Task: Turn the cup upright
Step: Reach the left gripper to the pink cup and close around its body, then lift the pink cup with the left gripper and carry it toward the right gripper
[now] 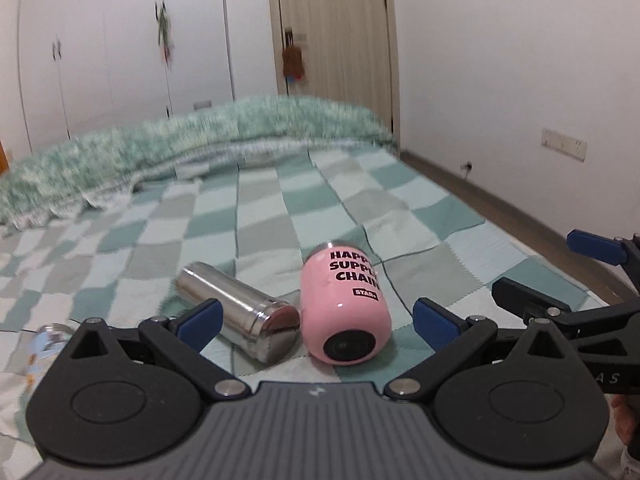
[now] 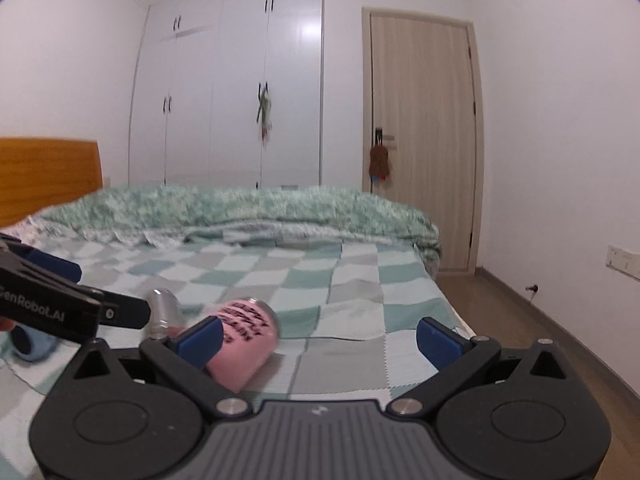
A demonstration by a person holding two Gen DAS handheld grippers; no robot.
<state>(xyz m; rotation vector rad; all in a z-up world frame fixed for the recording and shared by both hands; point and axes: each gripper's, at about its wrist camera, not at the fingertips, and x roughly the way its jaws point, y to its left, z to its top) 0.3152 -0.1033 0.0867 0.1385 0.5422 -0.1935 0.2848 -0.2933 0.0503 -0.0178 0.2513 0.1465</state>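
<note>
A pink cup [image 1: 346,306] with black lettering lies on its side on the checked bedspread [image 1: 240,216], its base toward me. A steel cup [image 1: 236,314] lies on its side just left of it. My left gripper [image 1: 318,322] is open, its blue pads [image 1: 200,320] on either side of both cups and just short of them. My right gripper [image 2: 318,340] is open and empty; the pink cup [image 2: 246,344] lies by its left pad, the steel cup [image 2: 162,308] behind. The right gripper also shows at the right edge of the left wrist view [image 1: 560,276].
A light blue cup [image 2: 34,344] lies at the left, partly hidden by the left gripper's body [image 2: 52,304]. A rumpled green blanket [image 1: 192,148] is heaped across the far side of the bed. The bed's right edge [image 1: 560,248] drops to a wooden floor by the wall.
</note>
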